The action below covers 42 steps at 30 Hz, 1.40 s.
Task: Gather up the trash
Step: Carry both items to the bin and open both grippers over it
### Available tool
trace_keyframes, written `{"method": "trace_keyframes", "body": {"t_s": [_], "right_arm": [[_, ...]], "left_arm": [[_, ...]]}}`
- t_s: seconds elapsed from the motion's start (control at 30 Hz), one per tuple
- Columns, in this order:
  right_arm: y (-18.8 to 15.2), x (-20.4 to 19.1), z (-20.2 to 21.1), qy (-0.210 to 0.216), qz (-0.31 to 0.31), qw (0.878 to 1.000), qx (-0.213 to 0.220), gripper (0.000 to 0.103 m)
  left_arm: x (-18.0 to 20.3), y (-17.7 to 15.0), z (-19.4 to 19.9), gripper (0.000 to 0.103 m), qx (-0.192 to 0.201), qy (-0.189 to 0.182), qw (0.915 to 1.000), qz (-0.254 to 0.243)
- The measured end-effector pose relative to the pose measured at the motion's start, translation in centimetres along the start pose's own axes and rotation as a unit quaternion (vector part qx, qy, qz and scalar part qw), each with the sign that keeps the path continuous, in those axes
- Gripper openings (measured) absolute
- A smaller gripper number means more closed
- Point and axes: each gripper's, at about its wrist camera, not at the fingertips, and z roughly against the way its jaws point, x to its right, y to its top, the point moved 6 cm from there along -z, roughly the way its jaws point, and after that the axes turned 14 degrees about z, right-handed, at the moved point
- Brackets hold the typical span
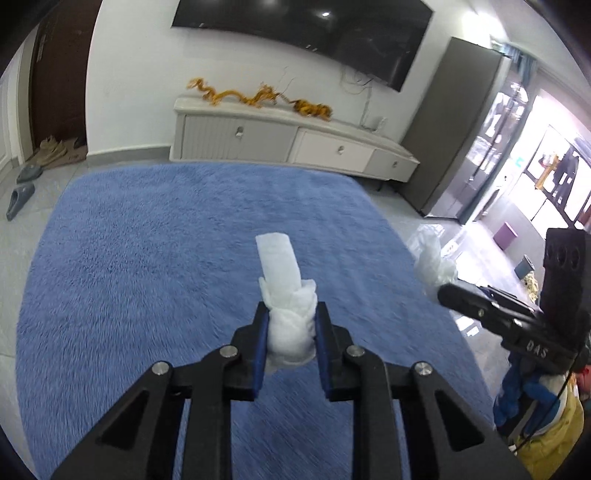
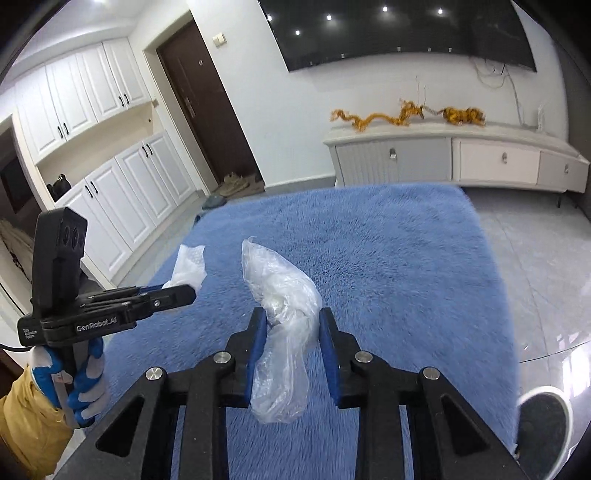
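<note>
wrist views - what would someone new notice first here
Each gripper is shut on a piece of trash held above the blue rug: the left gripper pinches a crumpled white tissue, the right gripper a clear plastic bag. Behind, golden dragon figures lie on a low cabinet under a dark wall screen.

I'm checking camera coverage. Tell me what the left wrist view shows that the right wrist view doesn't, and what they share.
Only the left wrist view: a grey slipper on the tiles and the purple box far right. Only the right wrist view: white cupboards and a shoe tip. Both: the blue rug, the left claw shut on a crumpled tissue, and the right claw shut on a clear plastic bag.
</note>
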Motion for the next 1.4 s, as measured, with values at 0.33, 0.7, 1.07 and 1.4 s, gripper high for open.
{"method": "trace_keyframes", "body": {"t_s": [0.33,0.7,1.07,1.4], "right_arm": [[-3.6,1.8,10.3,-0.044,-0.051,0.996,0.06,0.027],[-9.8,7.9,18.5,-0.143,-0.119,0.98,0.076,0.027],[-19.5,17.4,18.7,-0.195,-0.244,0.949,0.05,0.027],[-26.8,24.3,15.5,-0.207,-0.322,0.924,0.001,0.029]], "left_arm": [[7.2,-4.4,4.4,0.022,0.013,-0.039,0.9979,-0.05],[16.1,-8.9,1.4,0.022,-0.039,-0.061,0.9912,-0.111],[27.4,-13.0,-7.9,0.022,-0.133,-0.086,0.9693,-0.189],[34.9,-15.9,-18.6,0.023,-0.213,-0.094,0.951,-0.203]]}}
